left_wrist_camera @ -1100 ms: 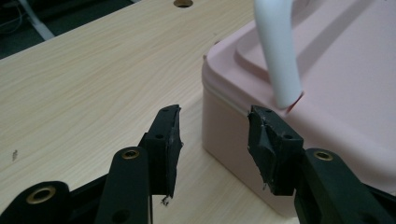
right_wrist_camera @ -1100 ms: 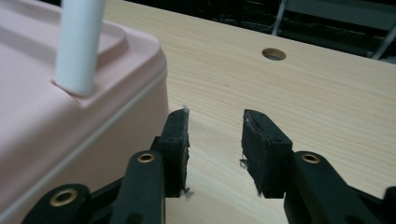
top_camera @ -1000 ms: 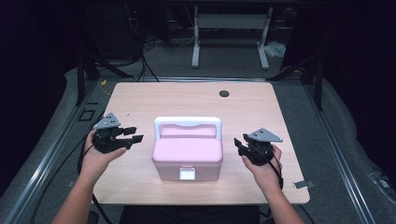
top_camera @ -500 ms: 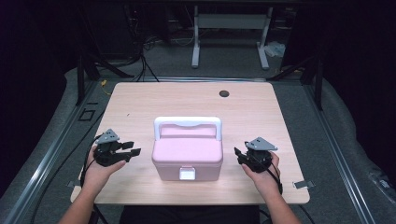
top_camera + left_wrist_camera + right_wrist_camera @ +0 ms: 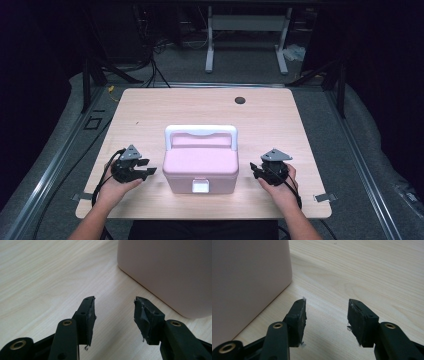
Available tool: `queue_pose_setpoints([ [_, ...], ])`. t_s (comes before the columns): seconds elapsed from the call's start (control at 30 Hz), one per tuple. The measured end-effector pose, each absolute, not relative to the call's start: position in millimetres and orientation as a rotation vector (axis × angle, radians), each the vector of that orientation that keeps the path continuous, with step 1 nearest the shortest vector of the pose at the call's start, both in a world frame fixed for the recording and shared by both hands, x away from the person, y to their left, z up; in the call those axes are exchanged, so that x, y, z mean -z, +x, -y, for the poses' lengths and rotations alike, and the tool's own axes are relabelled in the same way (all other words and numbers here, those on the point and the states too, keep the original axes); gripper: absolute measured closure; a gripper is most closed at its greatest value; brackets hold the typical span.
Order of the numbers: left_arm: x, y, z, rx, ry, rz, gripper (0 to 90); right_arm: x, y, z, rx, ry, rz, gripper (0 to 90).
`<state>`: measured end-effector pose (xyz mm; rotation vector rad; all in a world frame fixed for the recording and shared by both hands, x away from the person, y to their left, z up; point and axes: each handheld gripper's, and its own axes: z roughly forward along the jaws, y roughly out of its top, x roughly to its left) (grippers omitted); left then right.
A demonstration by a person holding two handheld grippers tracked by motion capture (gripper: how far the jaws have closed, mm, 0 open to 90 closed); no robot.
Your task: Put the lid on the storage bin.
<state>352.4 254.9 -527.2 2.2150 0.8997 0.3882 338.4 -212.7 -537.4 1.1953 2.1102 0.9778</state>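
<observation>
Dark studio floor and cabling surround a pale rectangular wooden table (image 5: 210, 107). Near its front edge, at the centre, a pink plastic lidded box (image 5: 200, 170) with a white carry handle is set, latch toward the person. It is flanked by the left gripper (image 5: 148, 172) and right gripper (image 5: 254, 173), held low beside each side wall, likely for a two-sided grasp. Both sets of jaws are parted moderately wide, with nothing between them; the right has just been opening.

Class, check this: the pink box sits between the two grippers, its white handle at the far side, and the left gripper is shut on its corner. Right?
Not quite. The left gripper is open, beside the pink box with nothing between its jaws, as the left gripper view shows. The rest holds.
</observation>
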Motion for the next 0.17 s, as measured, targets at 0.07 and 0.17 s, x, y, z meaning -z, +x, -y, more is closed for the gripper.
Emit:
queue_pose_setpoints([
  [0.07, 529.0, 353.5, -254.9, -0.363, 2.203, -0.902, 51.4, 537.9, 338.1, 212.2, -0.975, 1.197, -2.113, 48.3],
  [0.17, 527.3, 353.9, -256.4, -0.363, 2.184, -0.912, 51.3, 536.3, 337.2, 212.7, -0.990, 1.182, -2.110, 47.5],
])
